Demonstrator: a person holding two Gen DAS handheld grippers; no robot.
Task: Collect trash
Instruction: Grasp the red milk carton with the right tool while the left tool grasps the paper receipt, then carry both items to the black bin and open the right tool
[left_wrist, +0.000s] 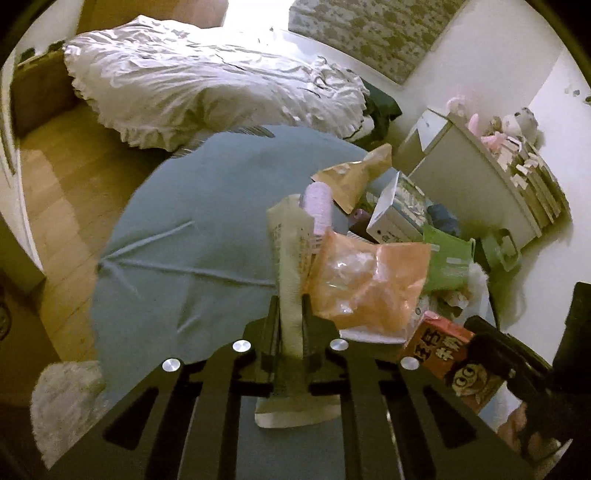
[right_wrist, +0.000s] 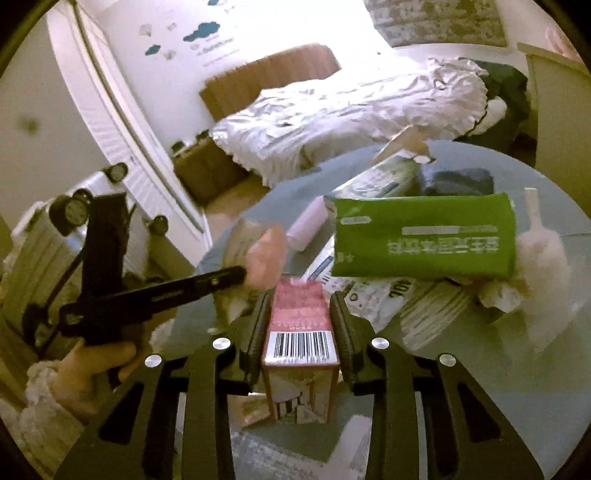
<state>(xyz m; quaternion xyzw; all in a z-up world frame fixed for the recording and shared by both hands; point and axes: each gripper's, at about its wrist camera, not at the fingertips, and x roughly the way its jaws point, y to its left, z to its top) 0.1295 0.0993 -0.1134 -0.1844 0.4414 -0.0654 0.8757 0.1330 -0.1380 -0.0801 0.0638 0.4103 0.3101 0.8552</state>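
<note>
**Both grippers loaded, most of the litter still on the table**

A round table under a grey-blue cloth (left_wrist: 177, 229) fills the middle of both views, with an unmade bed (left_wrist: 207, 81) beyond it. Most of the trash is heaped on one side of the cloth: a green packet (right_wrist: 424, 236), a white carton with green print (left_wrist: 399, 210), a tan paper bag (left_wrist: 354, 173), a pale pink roll (left_wrist: 317, 203) and crumpled white tissue (right_wrist: 498, 295) all lie untouched, so collecting looks barely begun. No bin or bag for the trash shows in either view.

The left gripper (left_wrist: 290, 299) has its jaws drawn in to a narrow gap around a folded printed paper wrapper (left_wrist: 291, 251), with an orange plastic bag (left_wrist: 369, 280) bunched against it (whether the bag is pinched too, I cannot tell). The right gripper (right_wrist: 299, 306) is closed onto the sides of a red drink carton (right_wrist: 299, 325), barcode up, apparently held just above the table. By my judgement two or three pieces are in hand and the rest remain.
</note>
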